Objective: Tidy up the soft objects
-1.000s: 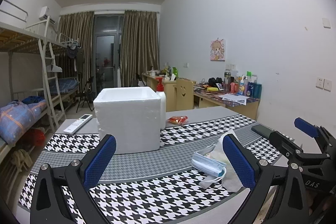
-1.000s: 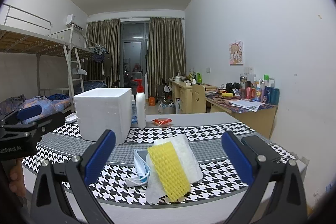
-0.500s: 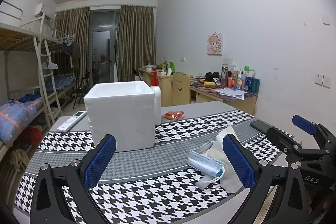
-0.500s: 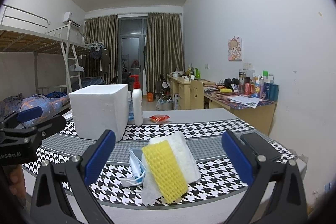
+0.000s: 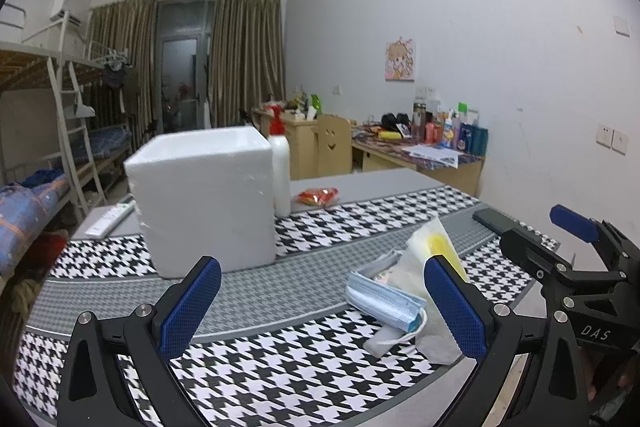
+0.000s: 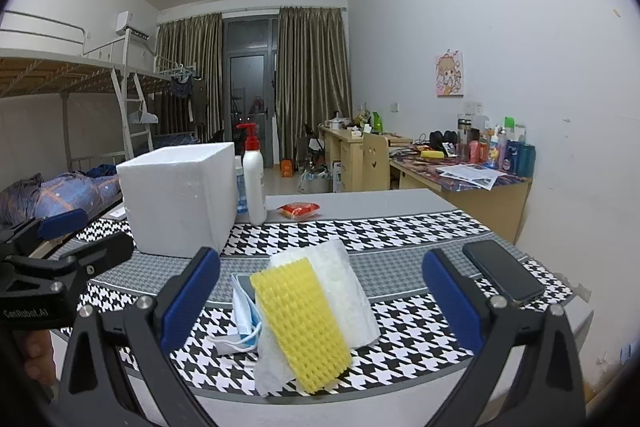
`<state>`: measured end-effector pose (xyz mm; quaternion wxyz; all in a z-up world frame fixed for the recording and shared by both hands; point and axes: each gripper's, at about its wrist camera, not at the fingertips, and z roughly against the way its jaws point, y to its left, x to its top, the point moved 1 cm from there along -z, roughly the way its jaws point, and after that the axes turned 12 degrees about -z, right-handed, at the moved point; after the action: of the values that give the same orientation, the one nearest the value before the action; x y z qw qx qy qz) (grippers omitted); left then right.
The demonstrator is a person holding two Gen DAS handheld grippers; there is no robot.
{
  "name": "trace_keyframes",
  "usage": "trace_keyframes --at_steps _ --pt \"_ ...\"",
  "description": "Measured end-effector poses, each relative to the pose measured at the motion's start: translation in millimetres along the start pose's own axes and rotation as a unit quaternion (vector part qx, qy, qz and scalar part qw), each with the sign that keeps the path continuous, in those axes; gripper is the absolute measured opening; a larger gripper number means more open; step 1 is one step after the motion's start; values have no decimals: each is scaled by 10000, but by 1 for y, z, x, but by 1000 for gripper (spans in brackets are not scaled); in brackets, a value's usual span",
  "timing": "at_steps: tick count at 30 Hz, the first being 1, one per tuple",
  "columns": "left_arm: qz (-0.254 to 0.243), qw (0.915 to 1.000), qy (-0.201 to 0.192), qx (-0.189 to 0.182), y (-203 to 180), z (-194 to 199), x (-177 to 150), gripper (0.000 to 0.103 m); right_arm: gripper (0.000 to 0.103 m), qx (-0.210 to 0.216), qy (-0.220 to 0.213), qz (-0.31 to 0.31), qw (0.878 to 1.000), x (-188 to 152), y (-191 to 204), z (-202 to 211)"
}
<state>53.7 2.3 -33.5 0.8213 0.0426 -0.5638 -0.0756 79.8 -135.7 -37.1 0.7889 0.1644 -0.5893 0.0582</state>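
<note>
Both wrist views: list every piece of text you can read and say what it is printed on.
"DAS" on the black body of the right gripper, seen in the left wrist view.
"GenRobot.AI" on the black body of the left gripper, seen in the right wrist view.
Labels on the desk bottles, the papers and the red snack packet: too small or blurred to read.

Left gripper (image 5: pixel 320 301): black angular frame, blue cross-hatched pads (image 5: pixel 191 305), silver screw heads along the finger arms. Right gripper (image 6: pixel 320 297): same black frame, same blue textured pads (image 6: pixel 450 301), silver screws. White lettering "DAS" on right unit's side, "GenRobot.AI" on left unit's side. Bare hand (image 6: pixel 38 359) behind left unit, sleeve not visible.
</note>
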Motion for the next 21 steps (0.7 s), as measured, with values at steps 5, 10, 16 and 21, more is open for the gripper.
trace_keyframes --at_steps 5,10,16,21 --pt "-2 9998 191 -78 -3 -13 -2 102 102 -32 114 44 9999 -3 -4 -6" --pt "10 9995 298 -94 -4 -24 -1 102 102 -44 259 54 9996 -5 -8 -13" --pt "-54 9989 454 -143 -6 -42 3 102 102 -79 395 32 9992 -5 -13 -22" --pt "-40 9977 640 -227 -6 -58 2 102 102 -71 493 -10 9988 -6 -16 -29"
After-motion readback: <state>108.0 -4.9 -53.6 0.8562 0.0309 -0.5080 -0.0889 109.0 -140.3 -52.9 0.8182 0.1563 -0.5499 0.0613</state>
